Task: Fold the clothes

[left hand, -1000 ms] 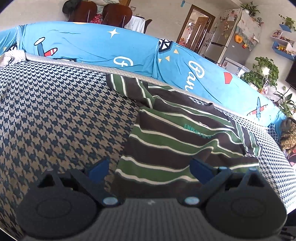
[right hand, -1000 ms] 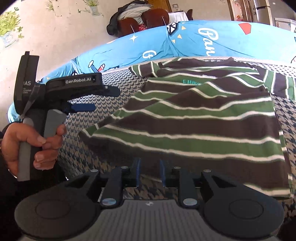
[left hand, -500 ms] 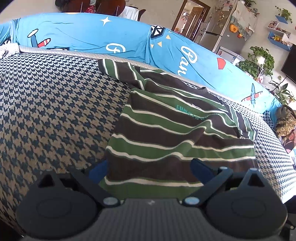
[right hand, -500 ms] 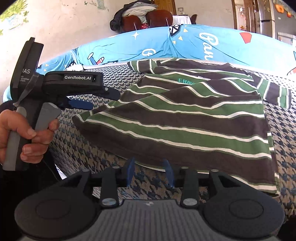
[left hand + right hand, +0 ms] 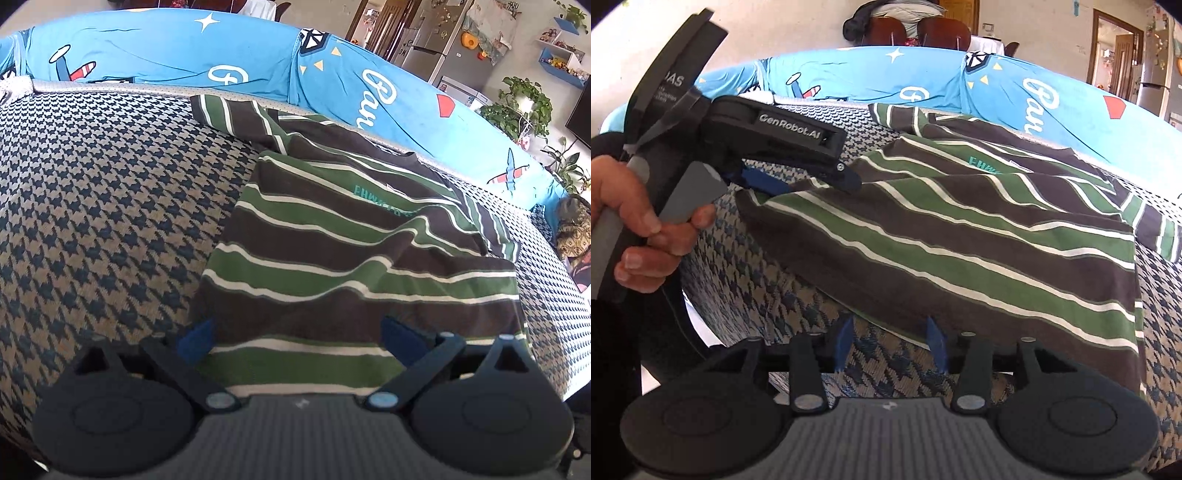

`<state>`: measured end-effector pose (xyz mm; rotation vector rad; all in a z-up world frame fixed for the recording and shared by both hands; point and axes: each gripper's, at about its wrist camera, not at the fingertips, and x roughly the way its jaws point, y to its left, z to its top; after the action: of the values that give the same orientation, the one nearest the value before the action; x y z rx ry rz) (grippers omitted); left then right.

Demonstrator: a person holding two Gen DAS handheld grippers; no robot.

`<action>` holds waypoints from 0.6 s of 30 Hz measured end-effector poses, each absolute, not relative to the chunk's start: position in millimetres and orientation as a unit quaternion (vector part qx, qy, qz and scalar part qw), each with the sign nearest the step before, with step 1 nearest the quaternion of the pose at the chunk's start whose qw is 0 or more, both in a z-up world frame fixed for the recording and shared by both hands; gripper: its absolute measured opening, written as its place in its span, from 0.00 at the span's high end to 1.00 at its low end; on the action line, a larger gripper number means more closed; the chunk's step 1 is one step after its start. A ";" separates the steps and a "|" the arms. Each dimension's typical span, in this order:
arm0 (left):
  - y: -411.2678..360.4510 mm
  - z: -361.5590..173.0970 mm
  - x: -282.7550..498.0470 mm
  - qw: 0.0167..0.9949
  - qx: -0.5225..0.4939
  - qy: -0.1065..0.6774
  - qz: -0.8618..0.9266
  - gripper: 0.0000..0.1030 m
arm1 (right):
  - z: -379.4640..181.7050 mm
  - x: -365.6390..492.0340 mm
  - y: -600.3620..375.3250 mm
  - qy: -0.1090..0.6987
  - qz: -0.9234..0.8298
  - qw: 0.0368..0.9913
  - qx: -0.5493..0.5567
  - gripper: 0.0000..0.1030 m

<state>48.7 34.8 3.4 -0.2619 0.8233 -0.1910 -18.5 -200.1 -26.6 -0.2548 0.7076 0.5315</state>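
Only rightward: hand on left gripper

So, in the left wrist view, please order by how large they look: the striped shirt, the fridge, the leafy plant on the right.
1. striped shirt, by far the largest, though nearest the camera.
2. fridge and leafy plant: alike, far off, not ranked.

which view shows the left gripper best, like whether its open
The right wrist view: it shows the left gripper from the side, held in a hand at the edge of the striped shirt. The left wrist view shows only its own blue fingertips, spread wide apart over the shirt's hem.
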 end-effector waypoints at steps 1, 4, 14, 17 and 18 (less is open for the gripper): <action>34.3 3.0 49.1 0.904 -0.126 0.399 -0.093 0.04 | -28.0 -18.4 -198.4 0.340 0.257 0.896 -0.128 0.54; 33.5 1.8 50.0 0.903 -0.126 0.401 -0.093 0.04 | -31.6 -19.8 -192.7 0.331 0.259 0.895 -0.149 0.50; 35.5 1.2 50.4 0.902 -0.131 0.402 -0.088 0.04 | -35.8 -22.7 -188.3 0.300 0.244 0.905 -0.180 0.53; 35.6 1.1 50.6 0.902 -0.132 0.403 -0.087 0.04 | -37.2 -23.2 -185.9 0.293 0.243 0.906 -0.187 0.53; 35.6 1.2 50.4 0.902 -0.132 0.402 -0.087 0.04 | -37.8 -23.7 -184.6 0.290 0.242 0.906 -0.192 0.53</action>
<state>50.4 35.6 1.2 -0.2732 0.8324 -0.1799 -23.7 -184.6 -37.8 -0.3958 0.5982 0.5006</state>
